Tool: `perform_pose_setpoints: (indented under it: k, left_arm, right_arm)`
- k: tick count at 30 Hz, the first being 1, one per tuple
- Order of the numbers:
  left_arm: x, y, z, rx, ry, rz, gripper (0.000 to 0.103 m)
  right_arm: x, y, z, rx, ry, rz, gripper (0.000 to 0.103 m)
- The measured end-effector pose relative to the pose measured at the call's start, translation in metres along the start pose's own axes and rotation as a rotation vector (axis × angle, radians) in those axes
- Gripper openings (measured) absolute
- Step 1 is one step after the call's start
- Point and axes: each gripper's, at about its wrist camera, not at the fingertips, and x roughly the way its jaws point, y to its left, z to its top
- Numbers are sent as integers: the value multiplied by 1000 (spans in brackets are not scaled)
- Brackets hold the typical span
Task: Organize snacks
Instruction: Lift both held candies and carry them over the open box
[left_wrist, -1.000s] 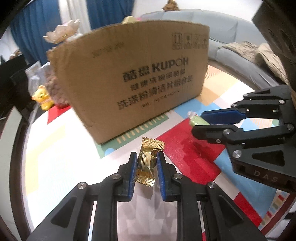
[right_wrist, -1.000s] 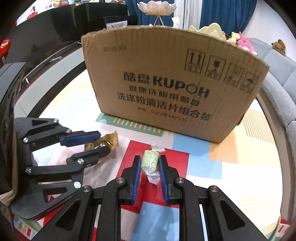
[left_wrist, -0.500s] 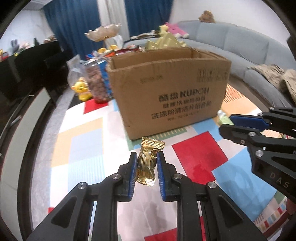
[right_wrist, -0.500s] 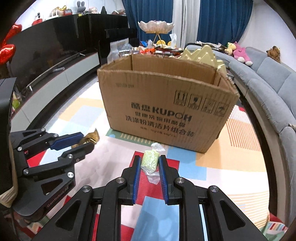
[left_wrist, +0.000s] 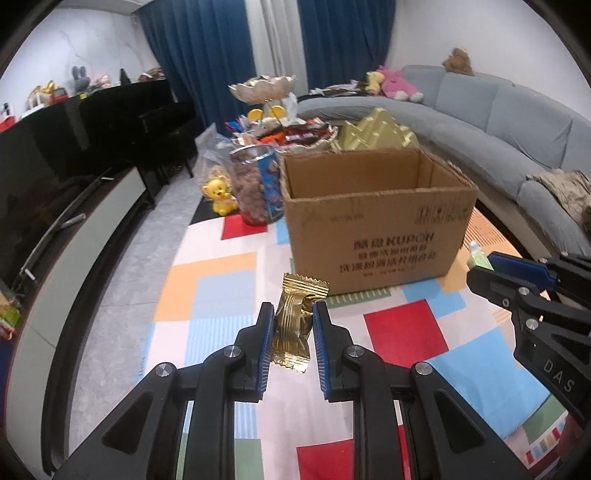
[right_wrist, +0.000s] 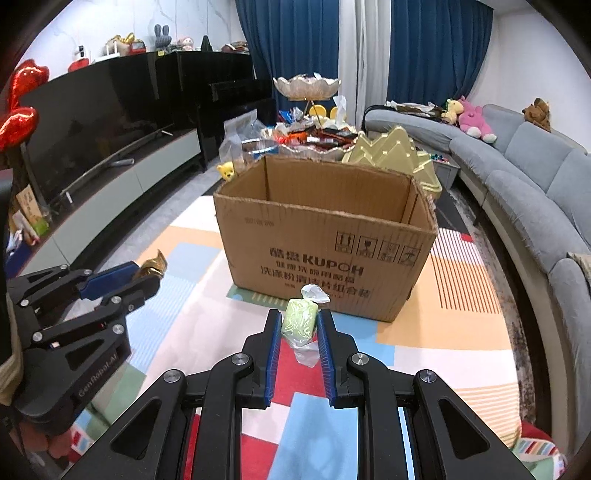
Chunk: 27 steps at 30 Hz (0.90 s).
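Note:
My left gripper (left_wrist: 293, 314) is shut on a gold-wrapped candy (left_wrist: 295, 325), held above the colourful mat. My right gripper (right_wrist: 299, 319) is shut on a pale green sweet in clear wrap (right_wrist: 299, 321). An open brown cardboard box (left_wrist: 376, 225) stands just beyond both, its top flaps cut away; its floor is hidden behind the near wall. In the left wrist view the right gripper (left_wrist: 480, 267) shows at the right edge with the green sweet (left_wrist: 476, 254). In the right wrist view the left gripper (right_wrist: 142, 275) sits at the left with the gold candy (right_wrist: 153, 266).
Behind the box (right_wrist: 325, 243) stand a clear jar of snacks (left_wrist: 255, 184), a yellow bear toy (left_wrist: 219, 194), a tray heaped with wrapped snacks (right_wrist: 314, 136) and a gold tiered box (right_wrist: 395, 151). A grey sofa (right_wrist: 535, 173) curves along the right; a black TV cabinet (right_wrist: 110, 122) runs along the left.
Both grippers have risen and drawn back from the box, each still holding its sweet. The box's open top has come into view and the left view has rolled level.

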Motion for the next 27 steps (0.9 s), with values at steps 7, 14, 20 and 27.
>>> perform_pose_setpoints:
  k: [7, 14, 20, 27]
  left_arm:
    - [-17, 4, 17, -56, 9, 29, 22]
    - [-24, -3, 42, -56, -4, 35, 22]
    - [-25, -8, 66, -59, -15, 29, 22]
    - [-21, -16, 87, -47, -29, 23, 22]
  right_arm:
    - [-13, -6, 14, 20, -23, 4, 21]
    - [-22, -25, 38, 51, -45, -16, 21]
    - [-25, -39, 56, 67, -63, -36, 21]
    - [-27, -49, 73, 71, -78, -52, 21]
